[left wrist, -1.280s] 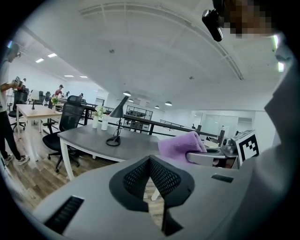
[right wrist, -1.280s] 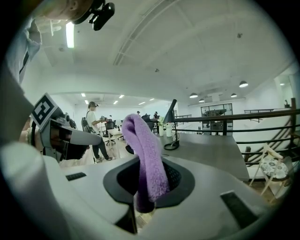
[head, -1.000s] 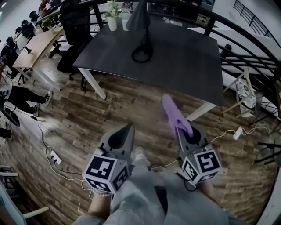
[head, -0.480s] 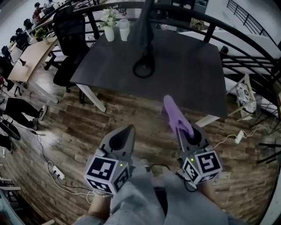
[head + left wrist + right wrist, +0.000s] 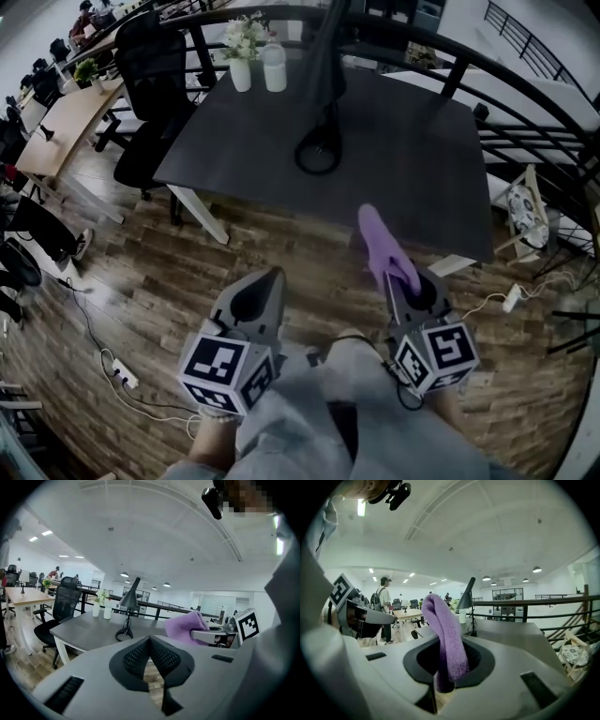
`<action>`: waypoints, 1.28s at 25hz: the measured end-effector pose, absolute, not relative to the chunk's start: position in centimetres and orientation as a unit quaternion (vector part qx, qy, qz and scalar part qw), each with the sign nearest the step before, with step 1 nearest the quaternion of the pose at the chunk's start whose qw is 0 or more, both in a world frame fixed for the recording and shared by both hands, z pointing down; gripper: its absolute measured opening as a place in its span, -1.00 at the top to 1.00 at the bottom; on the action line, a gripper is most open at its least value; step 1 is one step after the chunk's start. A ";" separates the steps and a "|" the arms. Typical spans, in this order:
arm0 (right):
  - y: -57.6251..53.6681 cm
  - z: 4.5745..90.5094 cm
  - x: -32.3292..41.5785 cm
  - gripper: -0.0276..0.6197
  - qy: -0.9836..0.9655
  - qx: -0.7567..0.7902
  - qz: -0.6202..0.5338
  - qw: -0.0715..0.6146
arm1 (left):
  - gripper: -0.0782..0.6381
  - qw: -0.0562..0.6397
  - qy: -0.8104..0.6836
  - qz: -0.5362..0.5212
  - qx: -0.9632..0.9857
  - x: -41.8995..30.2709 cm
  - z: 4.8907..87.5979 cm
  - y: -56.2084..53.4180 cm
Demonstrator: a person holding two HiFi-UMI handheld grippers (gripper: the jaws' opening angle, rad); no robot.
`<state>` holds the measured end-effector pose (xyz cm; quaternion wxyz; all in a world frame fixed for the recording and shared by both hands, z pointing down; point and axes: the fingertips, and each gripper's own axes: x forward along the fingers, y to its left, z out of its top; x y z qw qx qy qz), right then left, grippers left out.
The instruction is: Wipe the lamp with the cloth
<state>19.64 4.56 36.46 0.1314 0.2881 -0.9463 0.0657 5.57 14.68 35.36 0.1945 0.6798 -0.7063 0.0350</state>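
The right gripper (image 5: 401,281) has its jaws clenched on the cloth (image 5: 382,242), which sticks out beyond their tips. The left gripper (image 5: 273,275) has its jaws closed on nothing. Well ahead of both, the lamp (image 5: 328,66) stands on the worktop (image 5: 412,141).

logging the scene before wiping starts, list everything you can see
table: 1, dark grey, straight ahead
desk lamp: 1, black, far middle of table
vase with flowers: 1, white, table's far left
bottle: 1, white, beside the vase
office chair: 1, black, left of table
wooden desk: 1, light, far left
power strip: 1, white, floor at left
cloth: 1, purple, in right gripper
left gripper: 1, grey, shut, empty
right gripper: 1, grey, shut on cloth
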 end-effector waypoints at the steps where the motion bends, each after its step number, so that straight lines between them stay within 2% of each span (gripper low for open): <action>1: 4.5 36.5 19.5 0.76 -0.946 0.288 0.065 0.133 | 0.75 0.195 -0.709 0.032 0.677 5.3 35.3 14.8; 16: -0.1 36.7 14.0 0.76 -0.955 0.255 0.054 0.138 | 0.75 0.201 -0.738 0.024 0.644 0.9 35.9 12.6; 32: -14.4 37.3 7.7 0.76 -0.954 0.263 0.069 0.127 | 0.75 0.219 -0.750 0.039 0.623 -5.1 35.8 1.1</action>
